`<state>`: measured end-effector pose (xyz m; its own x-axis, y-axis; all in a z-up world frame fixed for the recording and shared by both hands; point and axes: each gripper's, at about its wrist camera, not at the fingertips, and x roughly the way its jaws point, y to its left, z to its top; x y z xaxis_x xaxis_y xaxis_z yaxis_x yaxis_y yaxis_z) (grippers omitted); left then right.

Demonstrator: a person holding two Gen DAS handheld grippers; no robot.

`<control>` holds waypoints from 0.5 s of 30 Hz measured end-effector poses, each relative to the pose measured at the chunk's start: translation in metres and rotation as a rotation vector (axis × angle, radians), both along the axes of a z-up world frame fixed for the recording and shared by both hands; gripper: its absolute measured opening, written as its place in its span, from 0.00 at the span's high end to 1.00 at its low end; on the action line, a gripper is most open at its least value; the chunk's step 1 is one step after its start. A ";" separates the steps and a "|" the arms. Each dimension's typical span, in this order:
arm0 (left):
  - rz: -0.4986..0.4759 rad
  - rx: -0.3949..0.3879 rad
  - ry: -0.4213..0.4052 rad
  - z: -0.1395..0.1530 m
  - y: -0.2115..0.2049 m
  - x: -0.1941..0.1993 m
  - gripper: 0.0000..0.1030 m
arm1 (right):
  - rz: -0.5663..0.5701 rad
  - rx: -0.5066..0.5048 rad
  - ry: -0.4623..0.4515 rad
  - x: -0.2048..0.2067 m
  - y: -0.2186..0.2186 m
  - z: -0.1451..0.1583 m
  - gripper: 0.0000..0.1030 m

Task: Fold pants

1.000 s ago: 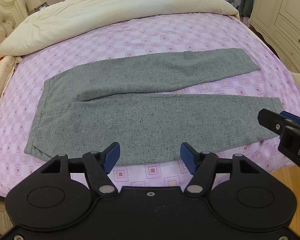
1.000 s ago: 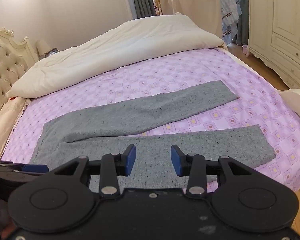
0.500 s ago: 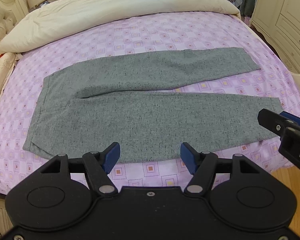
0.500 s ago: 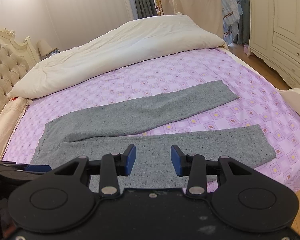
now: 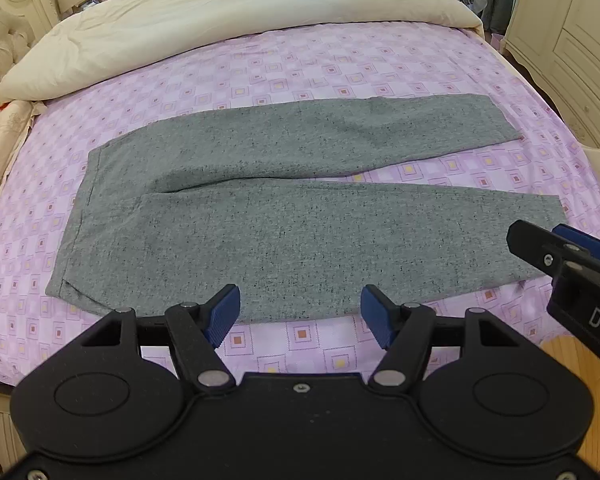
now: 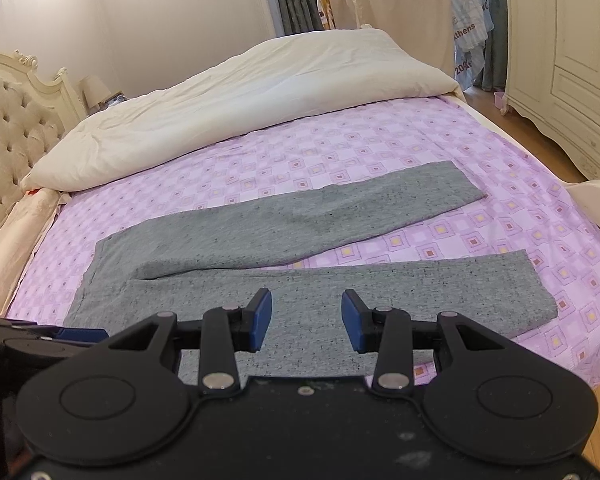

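Grey speckled pants (image 5: 292, 216) lie flat on the purple patterned bed sheet (image 5: 340, 68), waistband at the left, both legs spread apart toward the right. They also show in the right wrist view (image 6: 300, 240). My left gripper (image 5: 300, 316) is open and empty, held above the near edge of the near leg. My right gripper (image 6: 306, 320) is open and empty, held above the near leg; it also shows at the right of the left wrist view (image 5: 556, 244).
A cream duvet (image 6: 240, 96) lies along the far side of the bed. A tufted headboard (image 6: 8, 120) stands at the left. A cream wardrobe (image 6: 572, 60) stands at the right, with wooden floor (image 5: 572, 364) beside the bed.
Both grippers have drifted slightly; the pants sit a little lower and closer in both views. Both stay open and empty.
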<state>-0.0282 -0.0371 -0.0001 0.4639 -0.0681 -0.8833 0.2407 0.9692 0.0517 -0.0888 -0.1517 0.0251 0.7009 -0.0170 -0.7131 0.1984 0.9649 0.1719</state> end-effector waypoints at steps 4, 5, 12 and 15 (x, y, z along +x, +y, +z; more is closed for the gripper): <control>0.000 -0.001 -0.001 0.000 0.001 0.000 0.34 | 0.004 0.001 -0.003 0.001 0.001 0.000 0.60; 0.000 -0.001 -0.002 0.000 0.001 0.000 0.34 | 0.005 0.002 -0.004 0.000 0.002 0.000 0.60; 0.002 -0.003 -0.002 0.001 0.002 0.001 0.34 | 0.011 0.004 -0.008 -0.003 -0.001 -0.001 0.60; 0.002 -0.003 -0.001 0.001 0.002 0.001 0.34 | 0.015 0.006 -0.008 -0.004 -0.002 -0.001 0.60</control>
